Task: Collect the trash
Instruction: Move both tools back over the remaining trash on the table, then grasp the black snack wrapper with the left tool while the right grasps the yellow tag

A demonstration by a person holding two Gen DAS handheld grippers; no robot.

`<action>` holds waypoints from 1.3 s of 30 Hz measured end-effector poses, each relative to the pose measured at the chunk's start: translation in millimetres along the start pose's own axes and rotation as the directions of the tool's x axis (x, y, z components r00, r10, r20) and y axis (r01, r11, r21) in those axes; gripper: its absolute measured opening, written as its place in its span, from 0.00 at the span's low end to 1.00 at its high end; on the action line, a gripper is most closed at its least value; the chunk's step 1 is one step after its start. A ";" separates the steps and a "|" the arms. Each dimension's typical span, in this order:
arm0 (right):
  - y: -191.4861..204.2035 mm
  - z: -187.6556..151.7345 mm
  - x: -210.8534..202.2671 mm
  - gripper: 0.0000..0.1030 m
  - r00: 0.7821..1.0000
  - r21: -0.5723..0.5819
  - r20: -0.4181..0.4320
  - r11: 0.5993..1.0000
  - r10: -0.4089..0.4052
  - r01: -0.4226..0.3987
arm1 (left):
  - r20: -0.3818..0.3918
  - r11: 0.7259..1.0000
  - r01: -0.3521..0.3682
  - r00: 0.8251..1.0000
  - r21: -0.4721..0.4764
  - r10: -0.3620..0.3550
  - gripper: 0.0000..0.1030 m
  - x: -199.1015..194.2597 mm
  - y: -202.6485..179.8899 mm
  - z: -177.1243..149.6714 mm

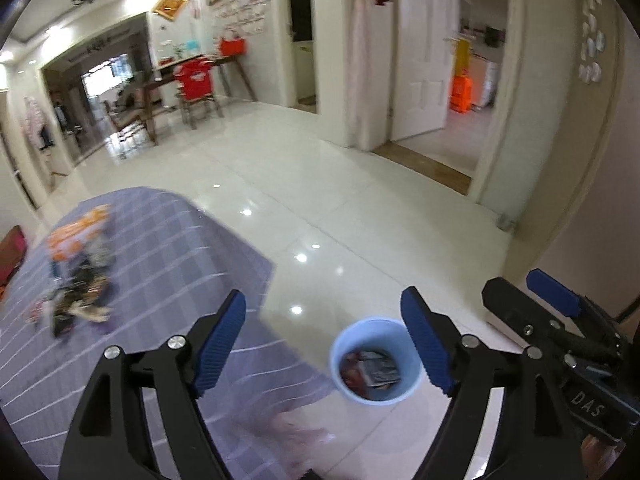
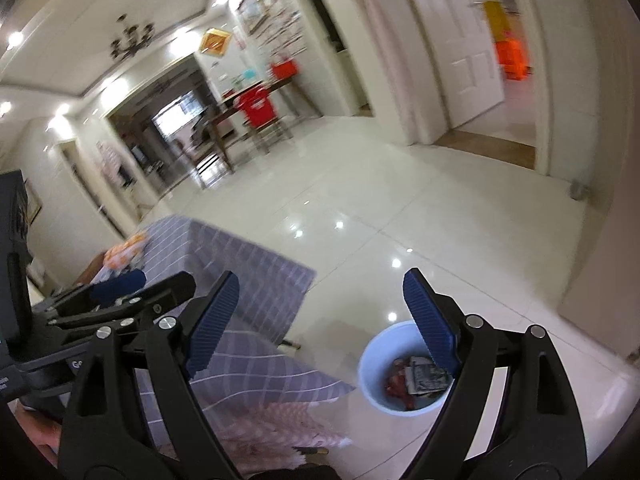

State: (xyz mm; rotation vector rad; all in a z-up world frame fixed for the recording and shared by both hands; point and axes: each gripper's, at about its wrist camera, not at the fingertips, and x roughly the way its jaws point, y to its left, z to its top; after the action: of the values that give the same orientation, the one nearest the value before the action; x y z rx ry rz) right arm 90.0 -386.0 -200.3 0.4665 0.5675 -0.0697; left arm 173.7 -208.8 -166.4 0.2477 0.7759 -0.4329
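Note:
A light blue bin point(image 1: 376, 360) stands on the white tiled floor beside the table, with wrappers inside; it also shows in the right wrist view point(image 2: 404, 372). A pile of trash point(image 1: 80, 280), orange packaging and dark wrappers, lies on the table with the purple checked cloth point(image 1: 168, 264). My left gripper point(image 1: 324, 340) is open and empty, held high above the table edge and the bin. My right gripper point(image 2: 320, 320) is open and empty, also above the bin. The right gripper appears at the right of the left wrist view point(image 1: 560, 320).
White glossy floor point(image 1: 340, 184) stretches to a doorway with an open white door point(image 1: 420, 80). A wooden dining table and a chair with a red shirt point(image 1: 196, 80) stand at the far left. The cloth hangs over the table corner point(image 2: 248, 264).

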 end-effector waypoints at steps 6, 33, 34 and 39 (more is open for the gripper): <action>99.4 -5.1 44.8 0.80 0.989 -0.165 -0.094 0.978 0.112 -0.127 | 0.004 0.987 -0.109 0.994 -0.117 0.110 0.77 -24.1 100.9 -12.1; 303.6 -55.2 214.4 0.18 0.912 -0.544 -0.406 0.784 0.064 -0.298 | -0.089 0.878 -0.154 0.988 -0.453 0.127 0.77 9.7 295.9 -69.9; 300.2 -53.3 215.4 0.18 0.912 -0.533 -0.405 0.792 0.070 -0.297 | -0.084 0.881 -0.150 0.988 -0.449 0.126 0.77 12.2 294.1 -66.9; 279.5 -48.1 209.3 0.17 0.904 -0.470 -0.414 0.824 0.110 -0.316 | -0.088 0.884 -0.159 0.987 -0.439 0.134 0.77 33.4 294.0 -50.9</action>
State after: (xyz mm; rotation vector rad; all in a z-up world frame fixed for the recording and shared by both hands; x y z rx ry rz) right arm 295.5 -101.6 -233.8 -0.0081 0.8689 0.4010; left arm 299.5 60.4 -208.6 -0.1127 0.8819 -0.0953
